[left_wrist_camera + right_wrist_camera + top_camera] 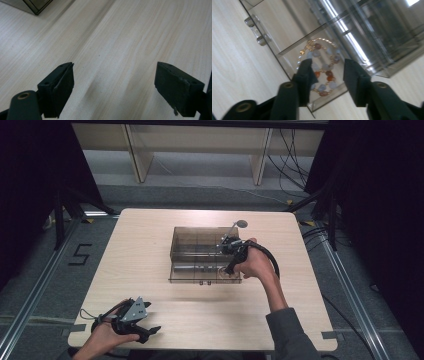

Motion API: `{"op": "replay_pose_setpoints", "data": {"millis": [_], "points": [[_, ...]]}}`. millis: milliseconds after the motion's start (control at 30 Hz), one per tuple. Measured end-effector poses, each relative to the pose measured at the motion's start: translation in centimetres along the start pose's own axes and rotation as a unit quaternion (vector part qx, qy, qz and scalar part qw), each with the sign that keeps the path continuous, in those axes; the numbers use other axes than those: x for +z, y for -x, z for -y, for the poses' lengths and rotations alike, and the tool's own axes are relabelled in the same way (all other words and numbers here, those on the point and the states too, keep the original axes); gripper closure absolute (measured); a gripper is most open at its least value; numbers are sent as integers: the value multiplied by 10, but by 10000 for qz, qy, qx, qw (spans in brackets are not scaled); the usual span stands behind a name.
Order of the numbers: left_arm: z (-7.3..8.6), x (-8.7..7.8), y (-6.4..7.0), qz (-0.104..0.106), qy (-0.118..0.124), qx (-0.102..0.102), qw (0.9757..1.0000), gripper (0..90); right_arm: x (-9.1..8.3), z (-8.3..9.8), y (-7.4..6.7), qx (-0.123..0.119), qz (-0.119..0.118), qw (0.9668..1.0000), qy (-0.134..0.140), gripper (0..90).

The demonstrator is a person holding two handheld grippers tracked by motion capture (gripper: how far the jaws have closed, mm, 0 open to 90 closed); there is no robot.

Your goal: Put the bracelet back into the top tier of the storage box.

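High view: smoky clear organizer box point(200, 255) mid-worktop point(150, 240), compartments inside. Right claw point(231, 251) over the box's near-right corner, hand wrapped round the handle, cable looping off to the right. Left claw point(142, 322) parked near the front-left edge of the worktop, well apart from the box. Small round grey thing on a stalk point(241, 224) just behind the box; can't tell what it is.

Left gripper view: left claw point(113, 87) with jaws wide apart, nothing between them, bare worktop point(130, 37) below. Box corner point(35, 6) just in at top left.

Right gripper view: right claw point(325, 75) with jaws apart, not clamped on anything. Beaded bracelet point(319, 66), gold links with pale and orange beads, lying coiled in the box's corner compartment point(287, 50), directly beyond and between the jaws, partly hidden by the left jaw. Contact unclear.

Risks, as judged: jaws catching the compartment wall or front rim on the way down and shoving the light box; pinching only one loop so the bracelet dangles, snags on the divider or slips out. Frame blurred, so alignment uncertain.
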State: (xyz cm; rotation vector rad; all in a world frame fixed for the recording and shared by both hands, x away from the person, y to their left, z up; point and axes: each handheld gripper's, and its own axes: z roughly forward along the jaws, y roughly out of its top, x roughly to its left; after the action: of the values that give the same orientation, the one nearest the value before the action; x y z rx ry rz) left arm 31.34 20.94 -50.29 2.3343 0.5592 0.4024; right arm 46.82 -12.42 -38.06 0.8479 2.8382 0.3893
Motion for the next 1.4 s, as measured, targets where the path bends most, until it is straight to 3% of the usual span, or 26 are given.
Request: {"op": "replay_pose_setpoints", "data": {"millis": [67,100,200,533,567,600,733,1200,1267,1300,1333,1400], "points": [[0,0,0,19,-11,20,10000,159,-5,1,-2,56,45,9999,75,533],[0,0,0,-15,-17,22,10000,160,-7,2,0,-46,64,9998,182,527],[0,0,0,-6,-17,25,10000,160,-12,5,-1,58,124,9995,280,486],[0,0,0,-14,-16,21,10000,160,-16,14,-6,107,61,9988,475,425],[0,0,0,-13,-14,19,10000,160,-16,15,-8,231,55,9986,465,416],[0,0,0,-15,-19,25,10000,160,-16,15,-7,133,41,9987,498,408],[0,0,0,-17,-18,20,10000,160,-18,19,-9,194,52,9979,617,386],[0,0,0,-17,-19,15,10000,160,-25,29,-16,288,111,9967,757,345],[0,0,0,-19,-21,12,10000,160,-25,31,-16,185,96,9966,800,341],[0,0,0,-19,-18,13,10000,160,-25,32,-18,323,126,9966,751,340],[0,0,0,-19,-20,12,10000,159,-25,33,-15,214,120,9968,763,339],[0,0,0,-18,-24,10,10000,159,-27,35,-17,279,173,9964,781,336]]}}
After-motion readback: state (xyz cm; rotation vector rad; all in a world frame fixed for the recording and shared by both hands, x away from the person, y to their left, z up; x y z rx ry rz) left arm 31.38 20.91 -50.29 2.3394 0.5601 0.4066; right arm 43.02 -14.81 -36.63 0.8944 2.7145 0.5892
